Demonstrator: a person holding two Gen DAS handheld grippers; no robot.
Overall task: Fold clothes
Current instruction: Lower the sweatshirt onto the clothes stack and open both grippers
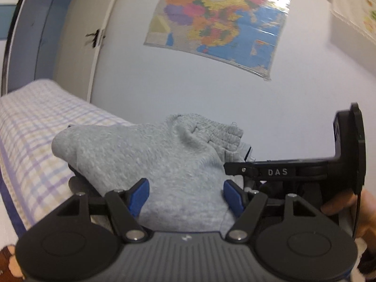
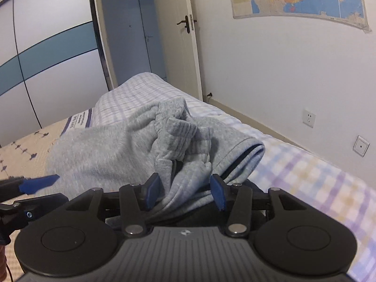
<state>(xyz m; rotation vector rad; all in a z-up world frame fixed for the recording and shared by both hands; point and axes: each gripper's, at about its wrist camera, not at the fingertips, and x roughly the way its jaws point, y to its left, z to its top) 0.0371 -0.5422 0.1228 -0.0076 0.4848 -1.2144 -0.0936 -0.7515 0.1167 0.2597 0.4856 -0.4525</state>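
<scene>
Grey sweatpants (image 1: 152, 155) lie bunched on a checked bed sheet (image 1: 35, 129), ribbed waistband on top. My left gripper (image 1: 186, 196) stands wide open, and the grey cloth fills the space between its blue pads. A black finger (image 1: 235, 165) of the right gripper reaches in from the right to the garment's edge. In the right wrist view my right gripper (image 2: 185, 191) is shut on a thick fold of the sweatpants (image 2: 105, 150), cloth against both pads. A blue pad (image 2: 40, 184) of the left gripper shows at the far left.
The bed (image 2: 305, 176) runs along a white wall bearing a coloured map (image 1: 216, 23) and sockets (image 2: 309, 117). A door (image 2: 178, 47) stands at the bed's far end, with a wardrobe (image 2: 47, 58) on the left. A person's hand (image 1: 340, 206) holds the right gripper.
</scene>
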